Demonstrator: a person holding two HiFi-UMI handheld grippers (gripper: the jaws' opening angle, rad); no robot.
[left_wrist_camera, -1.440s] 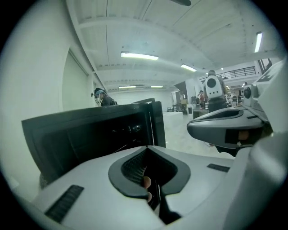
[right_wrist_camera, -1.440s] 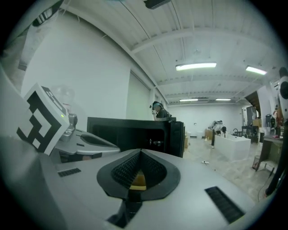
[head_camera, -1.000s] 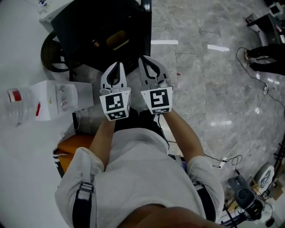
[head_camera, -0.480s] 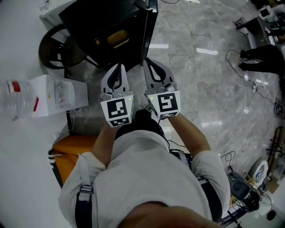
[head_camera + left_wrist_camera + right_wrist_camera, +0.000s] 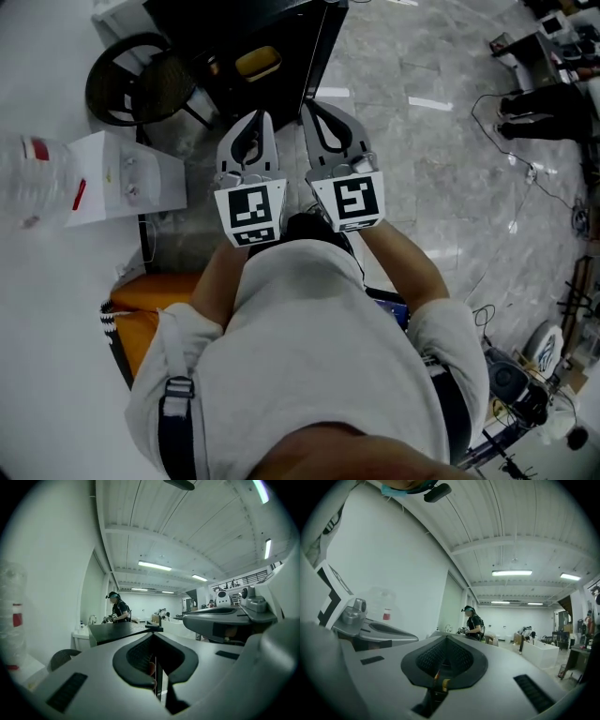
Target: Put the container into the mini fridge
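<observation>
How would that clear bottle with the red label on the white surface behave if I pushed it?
The clear bottle looks thin-walled, so it probably flexes when squeezed. It seems to stand upright and tall, so a high push might tip it, and then it could roll. Whether it is full I cannot tell.

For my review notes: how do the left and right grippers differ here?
The left gripper is on the white box's side; the right gripper is on the marble floor's side. The right gripper reaches slightly farther forward than the left gripper. Their marker cubes carry different patterns. Shared: both shut, empty, level, side by side.
</observation>
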